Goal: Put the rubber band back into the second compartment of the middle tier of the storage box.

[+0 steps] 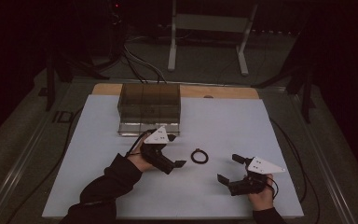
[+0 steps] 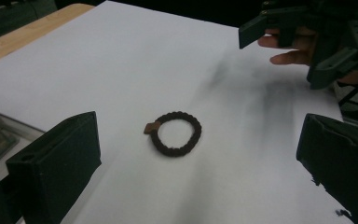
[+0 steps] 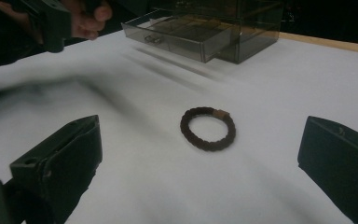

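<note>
One drawer box [image 1: 149, 107], w/ drawer [image 3: 179, 39] out.

A braided bracelet [image 2: 173, 133] lies on the table [image 2: 135, 60] ahead of both grippers' parted jaws, between them; a drawer box [image 3: 209, 28] stands behind it.

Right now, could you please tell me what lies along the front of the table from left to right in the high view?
Left gripper → dark braided ring → right gripper, both grippers with jaws open.
</note>
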The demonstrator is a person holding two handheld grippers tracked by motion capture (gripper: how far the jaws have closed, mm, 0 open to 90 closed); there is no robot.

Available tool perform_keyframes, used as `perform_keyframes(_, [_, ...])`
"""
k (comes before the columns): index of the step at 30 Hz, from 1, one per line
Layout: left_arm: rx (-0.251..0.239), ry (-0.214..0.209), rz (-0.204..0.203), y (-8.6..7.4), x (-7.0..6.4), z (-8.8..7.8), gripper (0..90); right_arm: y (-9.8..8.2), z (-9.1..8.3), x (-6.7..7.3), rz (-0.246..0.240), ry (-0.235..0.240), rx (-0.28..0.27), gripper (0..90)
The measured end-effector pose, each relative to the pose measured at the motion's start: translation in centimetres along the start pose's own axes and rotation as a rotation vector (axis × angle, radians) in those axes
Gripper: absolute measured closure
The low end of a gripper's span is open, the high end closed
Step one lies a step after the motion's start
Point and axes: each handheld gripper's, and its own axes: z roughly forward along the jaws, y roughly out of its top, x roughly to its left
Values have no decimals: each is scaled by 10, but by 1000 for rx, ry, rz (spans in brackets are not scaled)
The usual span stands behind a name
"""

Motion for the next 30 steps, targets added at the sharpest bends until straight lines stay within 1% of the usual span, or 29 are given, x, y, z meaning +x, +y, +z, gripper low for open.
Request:
perform_keyframes(2, [1,1,-6,0,0,7,4,0,0,0,-3,0,-1,0])
perform_keyframes(3, [1,1,-6,0,0,7,4,0,0,0,-3,0,-1,0])
perform_keyframes(4, [2,2,-11,0,0,13,4,0,0,0,-2,1,-2,0])
perform_keyframes(6, [3,-2,-14,0,0,19,11,0,-1,0,-2,4,-3,0])
perform_keyframes(9, [24,1,-16,-1,0,30,11,0,0,0,3,5,-5,0])
perform_keyframes(11, [27,-5,-27,-2,1,36,11,0,0,0,-2,6,-3,0])
perform_keyframes(12, [37,-3,-27,-2,1,39,11,0,-1,0,-3,5,-3,0])
perform_keyframes(14, [55,-17,-53,-3,3,45,22,0,0,0,0,6,-5,0])
perform_keyframes(17, [79,-21,-55,-6,3,54,38,0,0,0,-4,7,-2,0])
perform_keyframes(20, [117,-18,-76,-9,5,62,47,0,0,0,1,9,-3,0])
perform_keyframes(22, [140,-10,-80,-10,5,67,53,0,0,0,-3,10,-1,0])
perform_keyframes(24, [167,7,-80,-12,5,72,74,0,0,0,-3,11,-1,0])
perform_keyframes(27, [178,13,-77,-13,5,75,106,0,0,0,-1,12,0,0])
perform_keyframes(28, [197,38,-69,-14,5,78,106,0,0,0,-3,13,1,0])
perform_keyframes(29, [211,51,-68,-14,5,80,150,0,0,0,-6,14,3,0])
perform_keyframes(30, [220,61,-74,-14,5,81,163,0,1,0,-3,15,4,0])
